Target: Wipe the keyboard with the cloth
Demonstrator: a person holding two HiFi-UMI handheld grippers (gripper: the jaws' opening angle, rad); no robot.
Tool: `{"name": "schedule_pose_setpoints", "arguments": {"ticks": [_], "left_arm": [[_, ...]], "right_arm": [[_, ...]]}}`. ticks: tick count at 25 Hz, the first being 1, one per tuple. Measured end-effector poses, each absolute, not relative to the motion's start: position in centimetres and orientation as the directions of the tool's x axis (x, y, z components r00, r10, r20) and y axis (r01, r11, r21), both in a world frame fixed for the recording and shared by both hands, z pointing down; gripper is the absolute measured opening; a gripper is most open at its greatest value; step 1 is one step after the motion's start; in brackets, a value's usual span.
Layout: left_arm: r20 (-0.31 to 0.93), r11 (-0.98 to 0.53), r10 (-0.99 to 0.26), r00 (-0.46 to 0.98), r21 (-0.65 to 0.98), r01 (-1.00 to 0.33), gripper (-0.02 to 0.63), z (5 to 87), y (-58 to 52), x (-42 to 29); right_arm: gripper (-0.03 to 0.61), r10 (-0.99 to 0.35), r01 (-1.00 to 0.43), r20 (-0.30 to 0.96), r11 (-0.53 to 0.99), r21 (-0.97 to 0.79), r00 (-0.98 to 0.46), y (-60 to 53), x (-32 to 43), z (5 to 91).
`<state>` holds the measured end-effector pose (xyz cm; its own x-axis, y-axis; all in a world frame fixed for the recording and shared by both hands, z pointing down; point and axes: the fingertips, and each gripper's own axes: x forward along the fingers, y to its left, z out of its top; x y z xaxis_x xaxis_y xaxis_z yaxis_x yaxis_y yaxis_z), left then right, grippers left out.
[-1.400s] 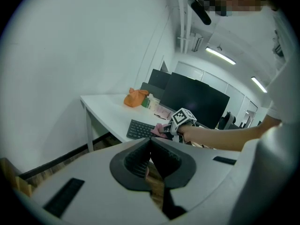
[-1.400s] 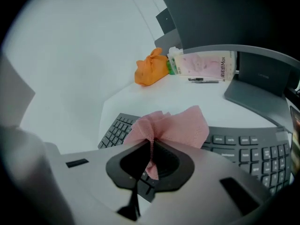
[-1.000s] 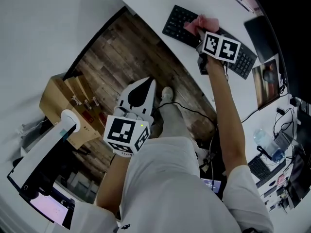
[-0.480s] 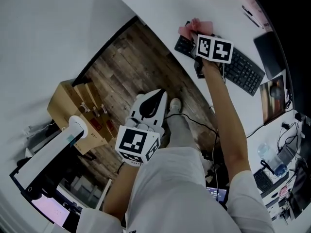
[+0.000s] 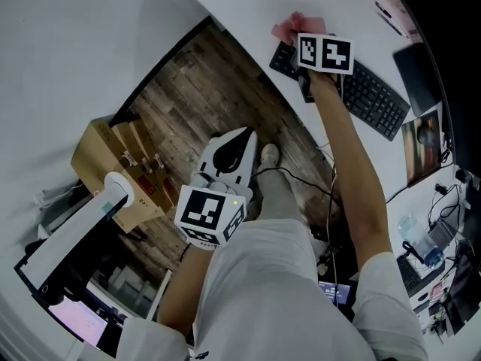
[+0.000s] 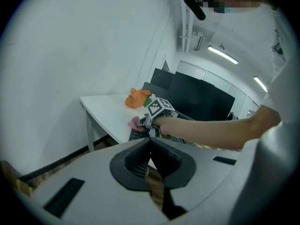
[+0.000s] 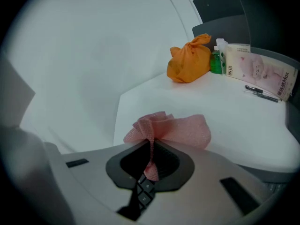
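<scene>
A black keyboard [image 5: 370,95] lies on the white desk [image 5: 248,6] at the upper right of the head view. My right gripper [image 5: 302,50] is shut on a pink cloth [image 5: 296,27], holding it over the keyboard's left end. In the right gripper view the pink cloth [image 7: 166,127] bunches out past the closed jaws, and keyboard keys [image 7: 144,190] show beneath them. My left gripper [image 5: 239,143] hangs low over the wooden floor, far from the desk, shut with nothing in it. The left gripper view shows the desk [image 6: 103,104] and the right gripper [image 6: 149,120] from afar.
An orange cloth bundle [image 7: 190,58], a green bottle [image 7: 215,61], a printed box [image 7: 258,69] and pens [image 7: 260,93] sit at the desk's far side. A monitor [image 5: 422,143] stands right of the keyboard. A cardboard box [image 5: 120,173] sits on the wooden floor [image 5: 203,96].
My right gripper with the pink cloth has slid along the keyboard to its left end. The left gripper has stayed low and shut, barely shifting.
</scene>
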<state>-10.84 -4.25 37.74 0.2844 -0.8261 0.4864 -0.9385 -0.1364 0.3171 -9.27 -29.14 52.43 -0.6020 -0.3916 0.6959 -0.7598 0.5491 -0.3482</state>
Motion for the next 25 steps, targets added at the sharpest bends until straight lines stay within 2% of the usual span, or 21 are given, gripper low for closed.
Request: {"name": "schedule_pose_setpoints", "arguments": {"ticks": [10,25], "left_arm": [[0.482,-0.161,-0.82,0.309,0.323,-0.932,0.018,37.4,-3.1,-9.9],[0.491,-0.256,-0.784,0.38,0.301,-0.919,0.018,37.3,-2.3,-5.9]], "right_arm": [[0.025,-0.445,-0.8,0.708,0.527,-0.289,-0.549,-28.5,-3.4,52.7],[0.025,-0.519,-0.872,0.717,0.409,-0.27,-0.465,-27.5,8.1,53.0]]}}
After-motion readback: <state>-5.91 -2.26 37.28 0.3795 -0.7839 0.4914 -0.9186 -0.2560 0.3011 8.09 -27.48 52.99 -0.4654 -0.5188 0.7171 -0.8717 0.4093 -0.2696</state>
